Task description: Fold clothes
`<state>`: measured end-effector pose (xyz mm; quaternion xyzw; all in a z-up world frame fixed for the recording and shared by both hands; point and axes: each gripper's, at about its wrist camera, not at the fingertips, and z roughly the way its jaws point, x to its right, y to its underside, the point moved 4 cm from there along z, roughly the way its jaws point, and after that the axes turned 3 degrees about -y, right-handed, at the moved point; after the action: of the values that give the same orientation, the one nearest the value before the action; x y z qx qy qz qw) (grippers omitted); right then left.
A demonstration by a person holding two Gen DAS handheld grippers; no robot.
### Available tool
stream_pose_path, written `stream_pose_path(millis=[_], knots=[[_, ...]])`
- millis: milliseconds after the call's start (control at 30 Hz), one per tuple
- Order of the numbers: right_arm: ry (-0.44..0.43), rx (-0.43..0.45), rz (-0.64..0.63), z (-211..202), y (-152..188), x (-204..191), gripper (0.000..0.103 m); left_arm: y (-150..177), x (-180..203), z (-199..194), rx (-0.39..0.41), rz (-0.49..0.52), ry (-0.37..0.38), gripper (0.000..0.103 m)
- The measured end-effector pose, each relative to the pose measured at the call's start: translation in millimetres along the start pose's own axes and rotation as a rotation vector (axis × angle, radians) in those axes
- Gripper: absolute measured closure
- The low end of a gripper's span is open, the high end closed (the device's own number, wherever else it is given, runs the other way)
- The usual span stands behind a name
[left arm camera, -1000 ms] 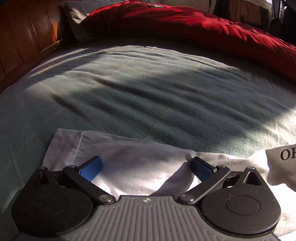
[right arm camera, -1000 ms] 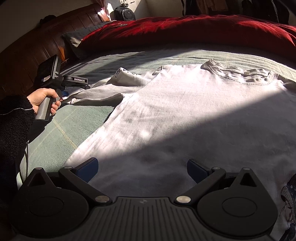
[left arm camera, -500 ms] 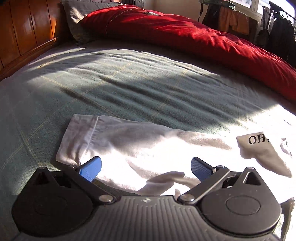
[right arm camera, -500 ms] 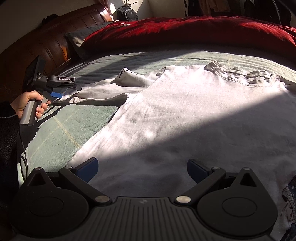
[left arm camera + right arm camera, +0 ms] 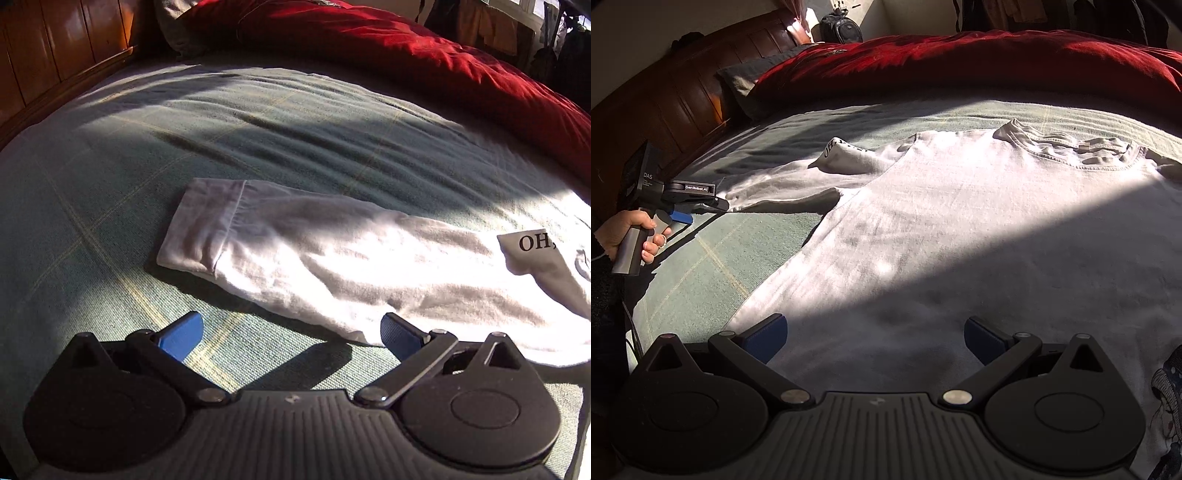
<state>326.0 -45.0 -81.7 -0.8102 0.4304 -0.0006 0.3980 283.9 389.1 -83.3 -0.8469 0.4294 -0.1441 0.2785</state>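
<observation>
Fold clothes: white shirt, back up, spread on the bed.

1. Right gripper (image 5: 873, 341). Black body, blue fingers spread, nothing between them. Hovers over the shirt's lower body.
2. Left gripper (image 5: 291, 332). Same make, fingers spread and empty, over bare blanket just short of the sleeve's near edge. In the right view it sits at the sleeve's outer end, in the left hand (image 5: 626, 236).
3. Shirt (image 5: 942, 236). Thin white cotton knit, softly creased, half in sun and half in shadow. Ribbed collar (image 5: 1071, 146) bunched at its far edge.
4. Sleeve (image 5: 314, 254). Long, laid out straight from the shirt, flat, with a stitched cuff (image 5: 203, 229) at its end. A small flap (image 5: 535, 254) with black lettering is turned up where the sleeve meets the body.
5. Blanket (image 5: 258, 122). Green woven, coarse, faint yellow check, ridged beyond the sleeve.
6. Duvet (image 5: 960, 59). Red, puffy, heaped beyond the shirt.

Step, as judged: laying out done, first fold not yet begun. Next move likely calls for pinching the cuff and carrying the sleeve across the shirt's back; the turned flap wants flattening first.
</observation>
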Motion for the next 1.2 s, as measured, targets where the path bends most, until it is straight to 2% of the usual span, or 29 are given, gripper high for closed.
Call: stream_pose_path(millis=[133,233,433,533,567,667,800,867,900,933,1033,1133,1200], knots=[[-0.001,-0.002,-0.003,1,0,-1,0.0,-4,70,-11,0.055,0.117,0.18,0.001],[-0.001,-0.006,-0.006,2,0,-3,0.0,3,116,-5,0.076,0.21,0.238,0.001],[-0.015,0.003,-0.007,-2,-1,-5,0.0,34,129,20,0.023,0.232,0.197,0.001],[-0.029,0.019,-0.009,-8,-3,-6,0.0,50,122,8,-0.039,0.275,0.195,0.001],[-0.033,0.024,-0.005,-10,-4,-6,0.0,48,118,2,-0.05,0.277,0.196,0.001],[-0.028,0.034,0.002,-13,-5,-6,0.0,32,108,-15,-0.004,0.259,0.202,0.001],[-0.031,0.044,-0.01,-18,-6,-10,0.0,0,98,-1,0.056,0.173,0.166,0.001],[-0.036,0.047,-0.018,-20,-6,-12,0.0,-3,94,18,0.037,0.152,0.104,0.001],[-0.038,0.049,-0.022,-21,-6,-13,0.0,1,90,27,0.001,0.136,0.082,0.001],[-0.04,0.05,-0.027,-22,-6,-14,0.0,8,86,33,-0.025,0.126,0.081,0.001],[-0.05,0.061,-0.031,-26,-8,-15,0.0,25,77,22,-0.018,0.141,0.11,0.001],[-0.054,0.071,-0.007,-29,-9,-10,0.0,29,72,8,-0.082,0.156,0.138,0.001],[-0.053,0.076,-0.002,-29,-10,-9,0.0,15,70,-4,-0.031,0.147,0.141,0.001]])
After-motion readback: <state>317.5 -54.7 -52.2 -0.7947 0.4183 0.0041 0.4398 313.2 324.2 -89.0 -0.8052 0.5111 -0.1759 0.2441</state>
